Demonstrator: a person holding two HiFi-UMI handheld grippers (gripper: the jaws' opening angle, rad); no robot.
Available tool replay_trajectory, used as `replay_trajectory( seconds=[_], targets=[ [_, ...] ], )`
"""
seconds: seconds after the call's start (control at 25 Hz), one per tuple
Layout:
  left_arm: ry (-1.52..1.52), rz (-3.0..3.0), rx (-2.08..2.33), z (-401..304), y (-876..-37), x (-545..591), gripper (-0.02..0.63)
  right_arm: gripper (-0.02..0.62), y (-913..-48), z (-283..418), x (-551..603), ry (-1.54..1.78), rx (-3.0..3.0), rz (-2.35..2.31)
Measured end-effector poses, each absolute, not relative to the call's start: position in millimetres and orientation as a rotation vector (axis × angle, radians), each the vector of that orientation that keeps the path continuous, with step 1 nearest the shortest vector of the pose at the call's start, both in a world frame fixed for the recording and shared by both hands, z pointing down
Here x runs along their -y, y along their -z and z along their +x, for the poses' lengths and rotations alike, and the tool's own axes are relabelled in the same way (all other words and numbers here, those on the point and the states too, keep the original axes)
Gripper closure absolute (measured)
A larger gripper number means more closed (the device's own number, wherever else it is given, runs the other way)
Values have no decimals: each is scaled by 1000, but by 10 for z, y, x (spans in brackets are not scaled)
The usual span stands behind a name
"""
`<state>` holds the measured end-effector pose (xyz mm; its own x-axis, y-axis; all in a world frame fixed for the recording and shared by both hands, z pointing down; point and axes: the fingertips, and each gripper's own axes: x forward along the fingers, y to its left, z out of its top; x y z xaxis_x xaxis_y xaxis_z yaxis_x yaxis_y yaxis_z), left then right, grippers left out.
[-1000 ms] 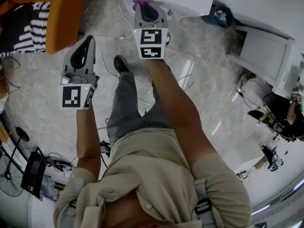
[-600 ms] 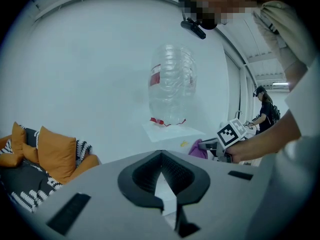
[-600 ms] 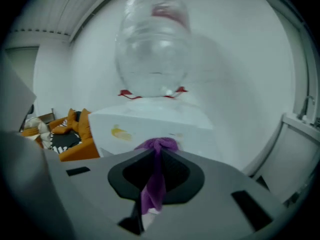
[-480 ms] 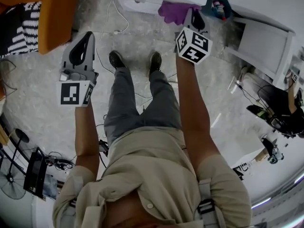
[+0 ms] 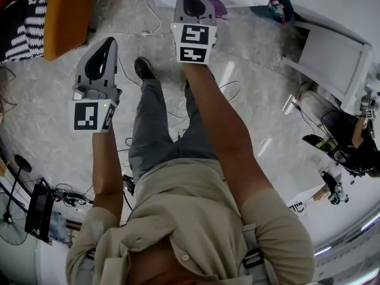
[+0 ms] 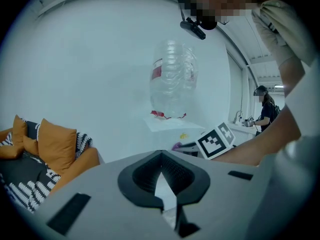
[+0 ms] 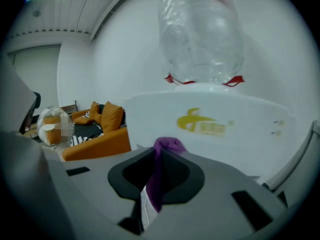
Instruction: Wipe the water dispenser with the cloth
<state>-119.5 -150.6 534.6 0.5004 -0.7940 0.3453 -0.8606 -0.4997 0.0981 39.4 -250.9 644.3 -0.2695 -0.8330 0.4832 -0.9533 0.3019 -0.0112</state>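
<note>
Right gripper [image 7: 155,154]: my jaws are clamped on the purple cloth [image 7: 168,145], and a fold pokes out past the tips. I hold the cloth close to the front face of the white water dispenser [image 7: 210,114], beneath its clear upturned bottle [image 7: 200,29]; I cannot tell if they touch. Left gripper [image 6: 161,156]: my jaws are together with nothing between them, off to the left over the grey marbled floor [image 5: 53,117].

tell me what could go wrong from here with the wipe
The right gripper pinches only a thin fold of the cloth; rubbing might pull it free.
Pushing hard near the water dispenser top could rock the bottle standing on it.
Loose cables lie by the person's feet, a trip hazard.
</note>
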Motion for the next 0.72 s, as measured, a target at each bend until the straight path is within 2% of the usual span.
replay_trajectory(
  seconds=[0.12,0.2,0.32,0.44,0.56,0.72],
  targets=[
    [-405,2475,1406,-1305,-5463,1456,589,548,-6638,53,2535,-453,2218,1517],
    [-383,2465,1415,-1344,-5480,1471,589,548,-6762,145,2486,-469,2188,1519],
    [-391,2463,1409,-1382,-5509,1478,589,548,-6884,696,2354,-466,2080,1602],
    [-448,2488,1372,-1362,-5565,1468,589,548,-6882,1530,2225,-517,1946,1780],
    [-380,2497,1376,-1258,-5497,1557,589,548,-6815,2231,2173,-544,1828,1962],
    [-377,2502,1365,-1177,-5511,1566,589,548,-6808,2483,2193,-545,1772,2027]
  ],
)
